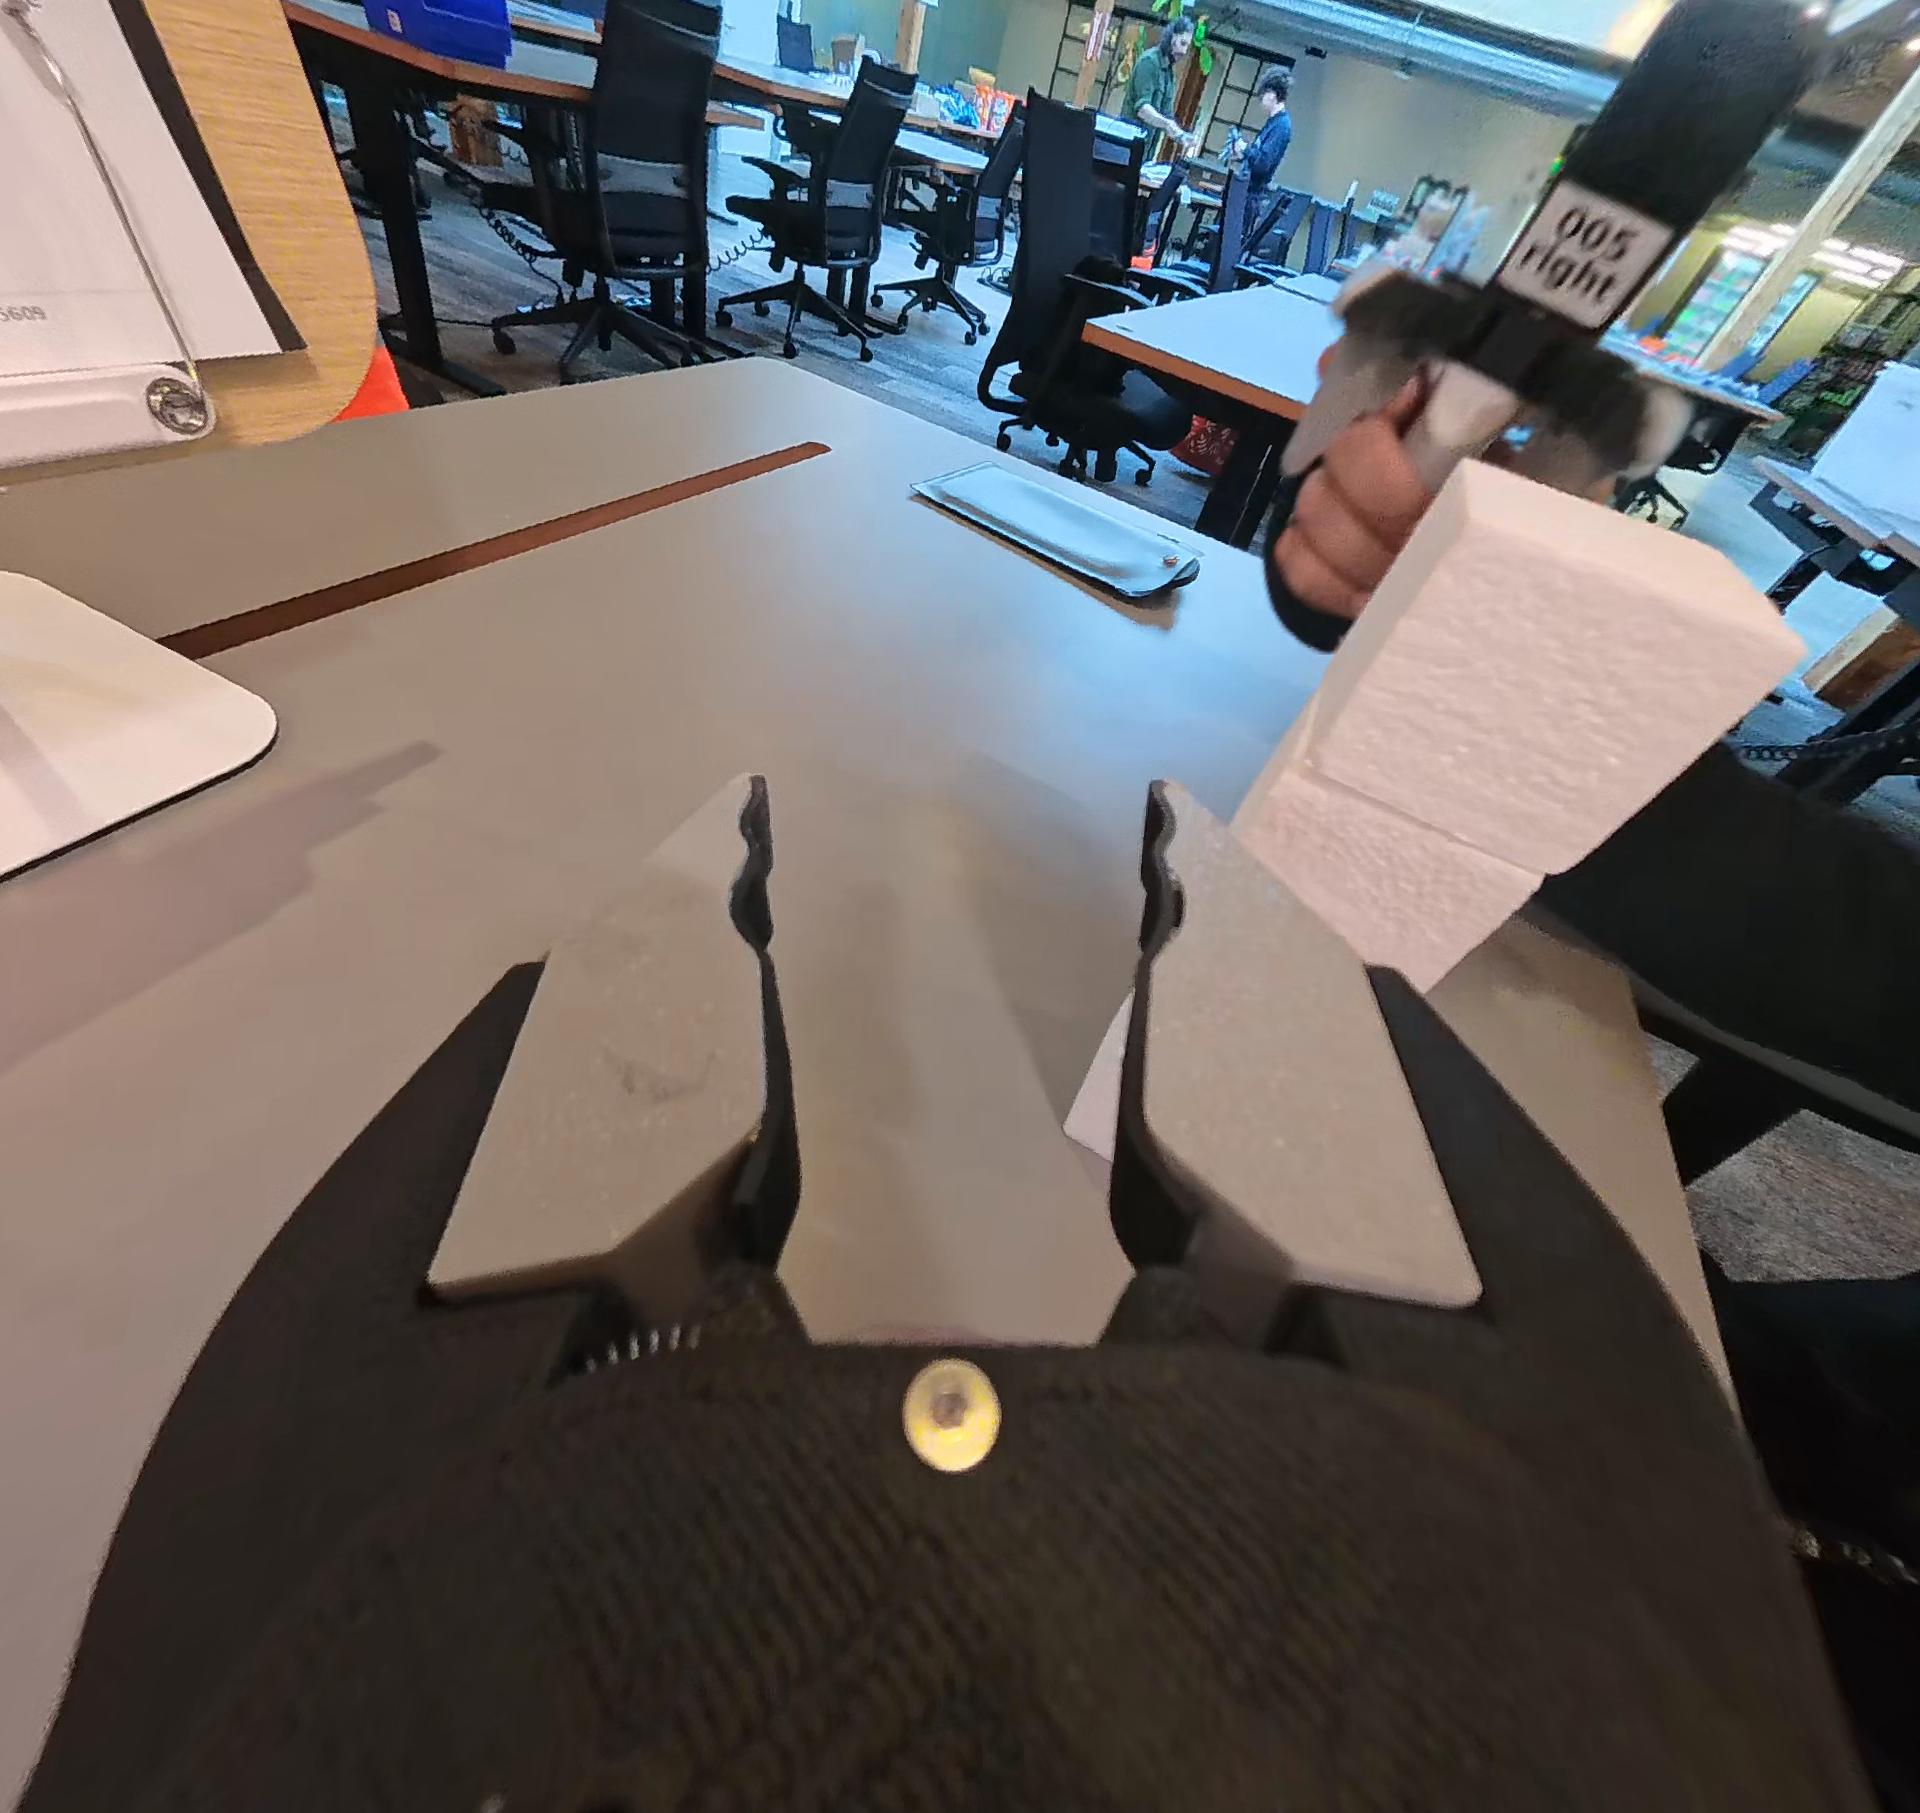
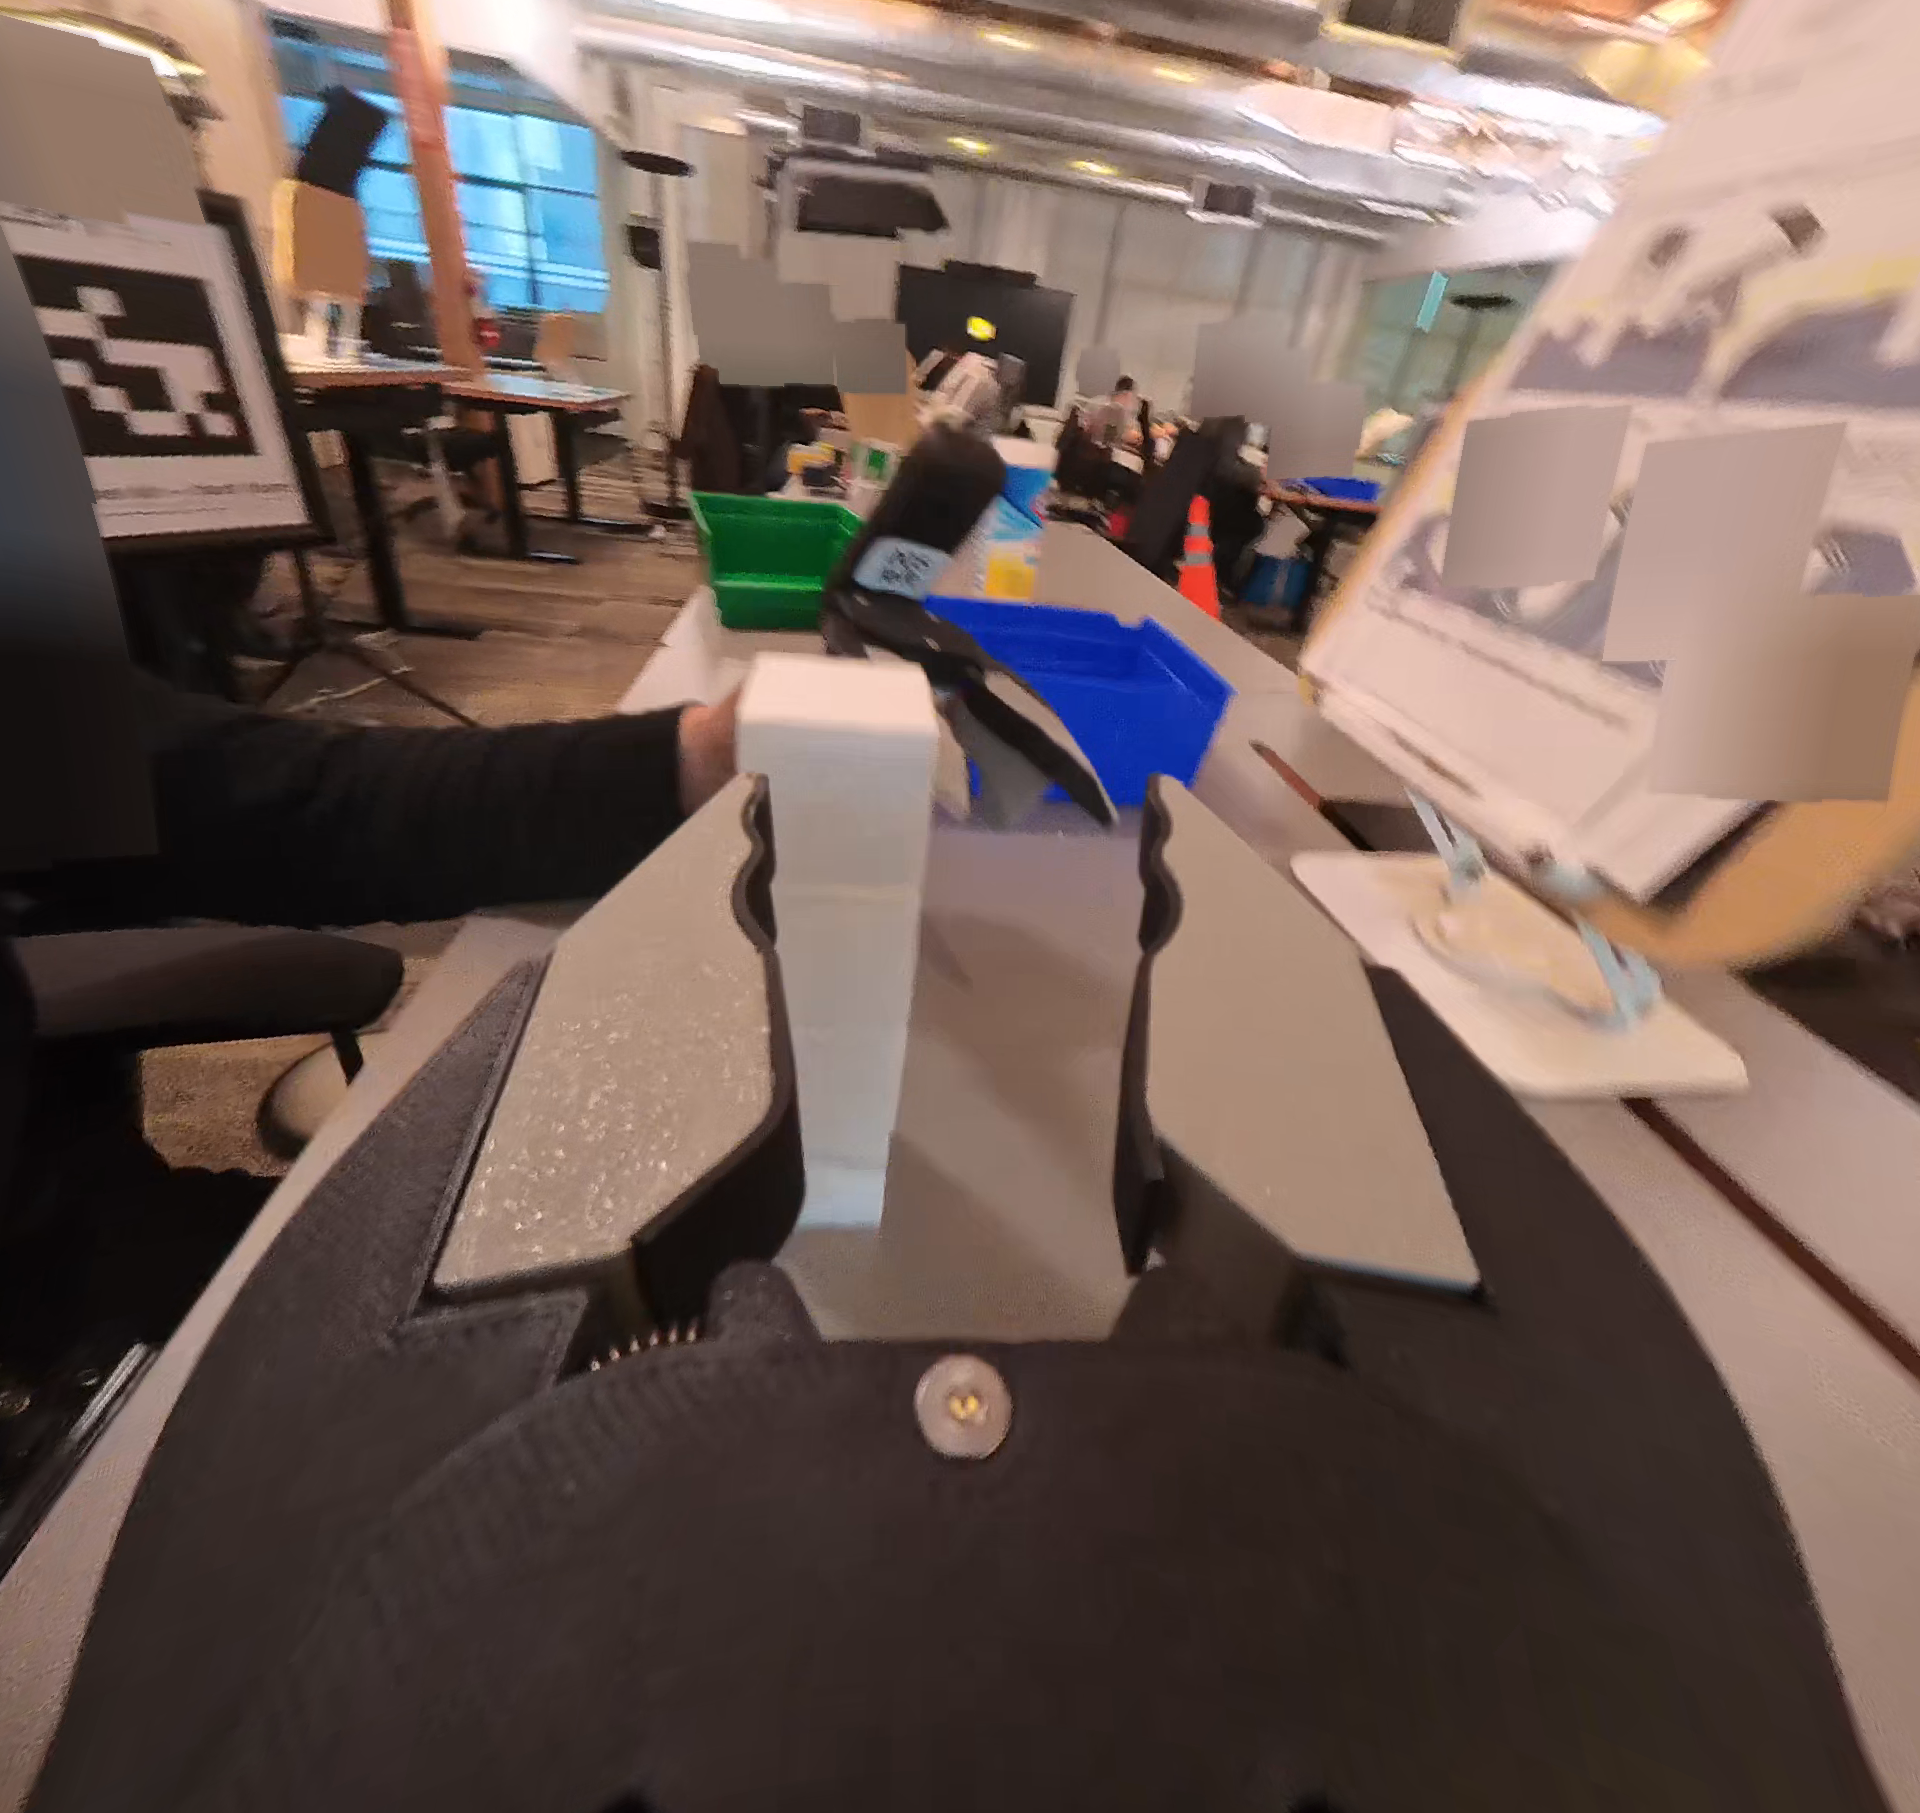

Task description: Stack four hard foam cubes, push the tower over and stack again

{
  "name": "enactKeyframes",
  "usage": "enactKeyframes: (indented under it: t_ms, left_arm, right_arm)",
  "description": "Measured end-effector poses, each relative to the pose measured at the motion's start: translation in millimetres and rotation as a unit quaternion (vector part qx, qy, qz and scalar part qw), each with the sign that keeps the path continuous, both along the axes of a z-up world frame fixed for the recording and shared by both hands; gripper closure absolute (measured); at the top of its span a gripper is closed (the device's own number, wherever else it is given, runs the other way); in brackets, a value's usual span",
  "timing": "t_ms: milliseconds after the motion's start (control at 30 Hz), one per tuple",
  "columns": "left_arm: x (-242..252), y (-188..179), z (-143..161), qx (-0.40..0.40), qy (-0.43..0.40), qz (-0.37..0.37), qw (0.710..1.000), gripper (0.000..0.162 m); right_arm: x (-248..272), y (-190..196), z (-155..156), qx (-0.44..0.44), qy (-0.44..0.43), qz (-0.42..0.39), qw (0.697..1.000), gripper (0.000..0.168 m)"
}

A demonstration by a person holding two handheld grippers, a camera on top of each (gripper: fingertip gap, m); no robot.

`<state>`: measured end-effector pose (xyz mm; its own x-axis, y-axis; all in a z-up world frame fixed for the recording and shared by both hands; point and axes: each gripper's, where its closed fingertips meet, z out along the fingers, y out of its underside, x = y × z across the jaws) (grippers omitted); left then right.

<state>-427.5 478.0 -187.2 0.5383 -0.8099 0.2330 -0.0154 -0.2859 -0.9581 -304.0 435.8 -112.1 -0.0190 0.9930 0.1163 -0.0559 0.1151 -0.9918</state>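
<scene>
A tower of several white foam cubes (image 1: pixel 1507 683) stands on the grey table (image 1: pixel 623 724), to the right of my left gripper (image 1: pixel 956 828). In this view the tower slants to the right. My left gripper is open and empty, low over the table, and its right finger hides part of the tower's bottom cube. In the right wrist view the tower (image 2: pixel 847 932) shows between the fingers of my open right gripper (image 2: pixel 956 828), close to the left finger. The right gripper (image 1: pixel 1455 413), held by a hand, sits just behind the tower's top. The left gripper (image 2: pixel 1029 776) shows beyond the tower.
A white stand base with a clear sign holder (image 1: pixel 104 724) sits at the table's left; it also shows in the right wrist view (image 2: pixel 1507 984). A dark flat tray (image 1: pixel 1060 527) lies farther back. A blue bin (image 2: pixel 1091 693) and a green bin (image 2: pixel 774 558) stand beyond. The table edge runs just right of the tower.
</scene>
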Motion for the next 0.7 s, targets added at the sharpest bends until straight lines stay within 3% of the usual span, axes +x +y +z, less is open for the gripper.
enactKeyframes:
  t_ms: [133,367,500,700]
  left_arm:
    - [0.8,0.9,-3.7,0.001,0.01,0.003,1.0,0.092]
    - [-4.9,6.8,-8.9,-0.007,0.006,0.018,1.0,0.092]
    - [-6.6,10.6,-15.8,-0.011,0.014,0.027,0.999,0.093]
    - [-12.4,16.1,-20.6,-0.009,0.025,0.045,0.999,0.103]
  right_arm:
    - [22.6,21.2,-36.1,-0.044,-0.022,-0.063,0.997,0.1]
    - [35.3,23.2,-60.6,-0.038,-0.043,-0.13,0.99,0.115]
    - [20.8,15.1,-78.9,-0.054,-0.071,-0.117,0.989,0.12]
    - [3.6,15.8,-110.8,-0.045,-0.135,-0.125,0.982,0.146]
